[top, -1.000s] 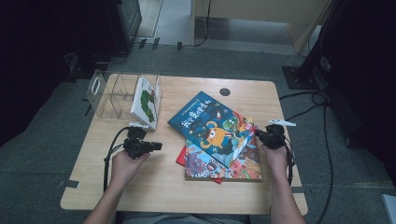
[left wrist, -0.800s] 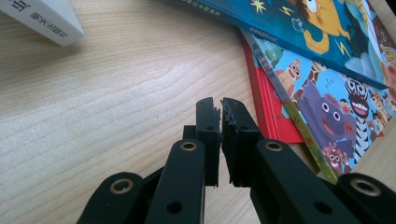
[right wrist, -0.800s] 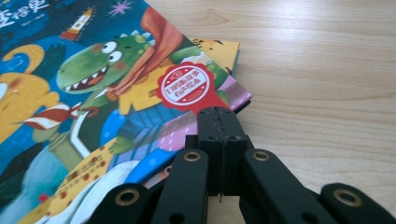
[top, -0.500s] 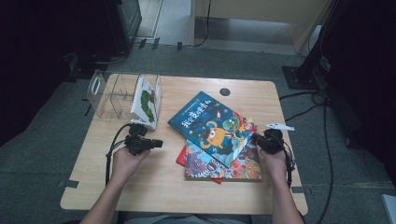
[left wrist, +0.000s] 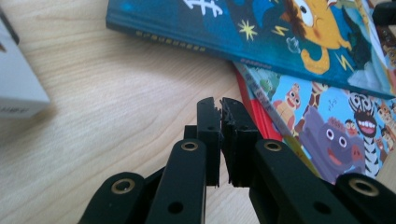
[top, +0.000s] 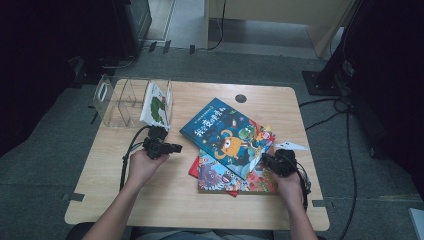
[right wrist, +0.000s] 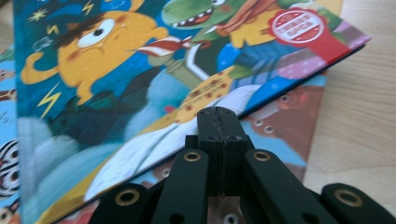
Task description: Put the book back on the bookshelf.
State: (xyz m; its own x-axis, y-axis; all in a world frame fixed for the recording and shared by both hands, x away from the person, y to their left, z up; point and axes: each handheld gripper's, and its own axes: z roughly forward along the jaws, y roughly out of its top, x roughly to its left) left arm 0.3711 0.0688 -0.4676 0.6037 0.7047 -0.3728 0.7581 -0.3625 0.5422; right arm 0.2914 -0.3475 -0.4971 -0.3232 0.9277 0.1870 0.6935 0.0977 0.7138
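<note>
Nearest to me, my right gripper (top: 278,162) sits over the right edge of the book pile, its jaws pressed together with nothing between them; in the right gripper view (right wrist: 218,122) the tips lie just at the lower edge of the blue picture book (right wrist: 140,70), whose corner overhangs the book with animals (right wrist: 289,116) beneath it. My left gripper (top: 167,148) is over bare table (top: 150,200) to the left of the pile, its jaws all but closed, a thin slit between them and nothing held; in the left gripper view (left wrist: 219,135) they point at the wood just short of the pile. The blue picture book (top: 225,135) lies skewed on top, over the book with animals (top: 220,175) and a red book (top: 195,170) whose edge peeks out at the pile's left side. Beyond my left hand stands a clear rack (top: 117,100) with dividers at the table's far left, holding one white book with a green picture (top: 156,105) upright in its right end slot. A round dark hole (top: 241,98) marks the tabletop near the far edge.
</note>
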